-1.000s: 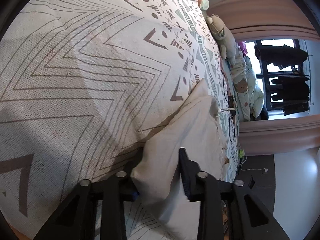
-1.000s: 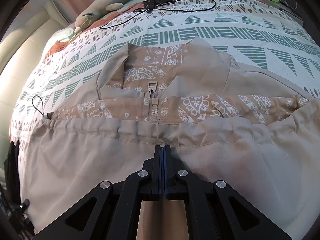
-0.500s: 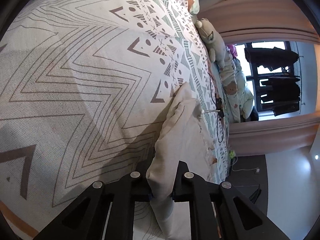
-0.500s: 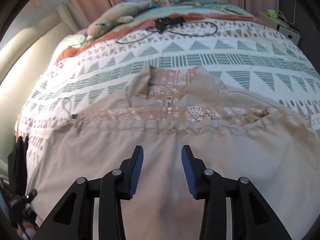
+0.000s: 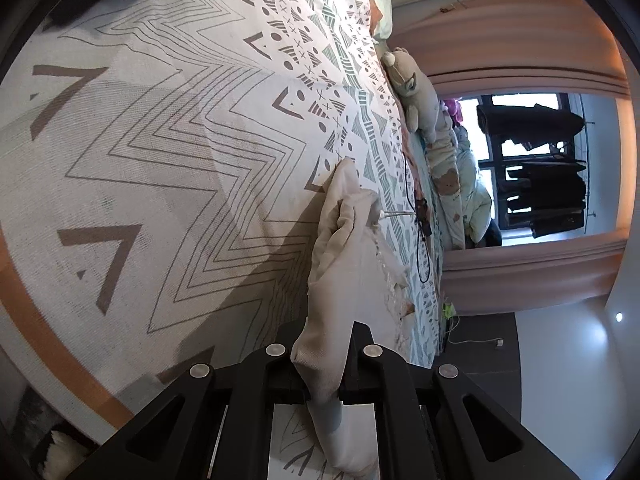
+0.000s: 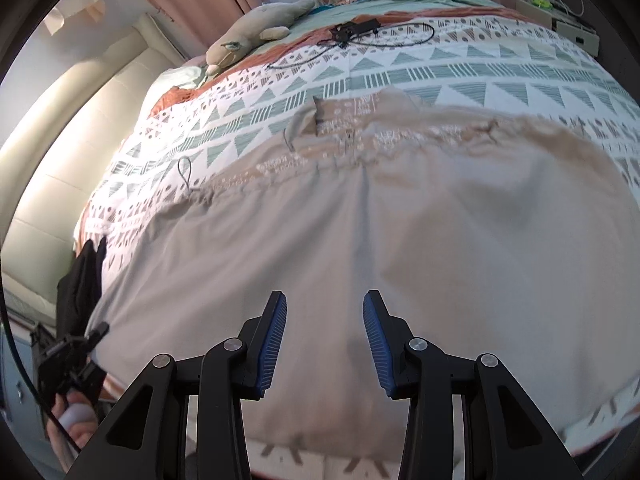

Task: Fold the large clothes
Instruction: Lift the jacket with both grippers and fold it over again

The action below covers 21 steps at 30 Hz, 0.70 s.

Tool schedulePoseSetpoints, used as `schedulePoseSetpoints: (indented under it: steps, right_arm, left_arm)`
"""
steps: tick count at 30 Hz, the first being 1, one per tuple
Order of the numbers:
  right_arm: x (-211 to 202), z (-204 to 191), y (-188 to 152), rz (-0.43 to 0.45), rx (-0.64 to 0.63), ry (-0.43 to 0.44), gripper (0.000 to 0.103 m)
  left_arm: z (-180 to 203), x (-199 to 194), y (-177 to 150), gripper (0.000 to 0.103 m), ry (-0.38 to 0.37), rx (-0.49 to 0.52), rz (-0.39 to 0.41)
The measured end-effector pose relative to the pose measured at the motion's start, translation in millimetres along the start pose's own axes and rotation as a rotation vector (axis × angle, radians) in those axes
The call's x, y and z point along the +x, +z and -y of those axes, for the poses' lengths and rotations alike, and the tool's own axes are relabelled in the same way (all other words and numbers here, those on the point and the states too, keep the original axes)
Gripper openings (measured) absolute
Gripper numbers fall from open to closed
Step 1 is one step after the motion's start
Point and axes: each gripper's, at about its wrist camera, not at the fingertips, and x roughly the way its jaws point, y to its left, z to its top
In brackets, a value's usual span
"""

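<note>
A large beige garment (image 6: 400,240) with a patterned brown lining and a zip lies spread across the bed. In the left wrist view its edge (image 5: 340,264) is bunched and lifted off the cover, and my left gripper (image 5: 322,360) is shut on that fold. My right gripper (image 6: 325,340) hovers open above the middle of the garment, blue pads apart, nothing between them. A drawstring loop (image 6: 185,172) sticks out at the garment's left side.
The bed cover (image 5: 160,160) has zigzag and triangle patterns. A plush toy (image 6: 256,36) and a black cable with a small device (image 6: 352,32) lie near the far edge. A hand (image 6: 76,428) holding the other gripper shows at lower left. Curtains and a window (image 5: 532,160) stand beyond.
My right gripper let go of the garment's seam, opened, and drew back and up. My left gripper closed on the fold of fabric and lifted it away from the bed.
</note>
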Motion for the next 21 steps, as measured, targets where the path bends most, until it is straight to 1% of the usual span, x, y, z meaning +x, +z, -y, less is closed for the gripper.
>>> schedulePoseSetpoints:
  steps: [4,7,10,13,18,21]
  right_arm:
    - [-4,5,-32,-0.029,0.033,0.020,0.041]
    - [-9,-1,-53,-0.052,0.012,0.027,0.041]
    - [-16,-4,-67,-0.046,-0.011,0.003,0.041]
    - [-21,-3,-75,-0.033,-0.029,-0.029,0.041]
    - [-5,7,-81,-0.074,0.009,-0.014,0.041]
    - [3,9,-75,-0.068,0.025,0.002,0.041]
  left_arm:
    - [1,-8,-4,0.008,-0.019,0.002,-0.001]
    - [4,-12,-4,0.008,-0.035,0.001,-0.005]
    - [10,-13,-5,0.008,-0.049,0.009,-0.004]
    - [18,-14,-3,0.008,-0.061,0.022,-0.005]
    - [30,-12,-2,0.008,-0.074,0.045,-0.007]
    - [38,-11,-2,0.008,-0.075,0.070,-0.008]
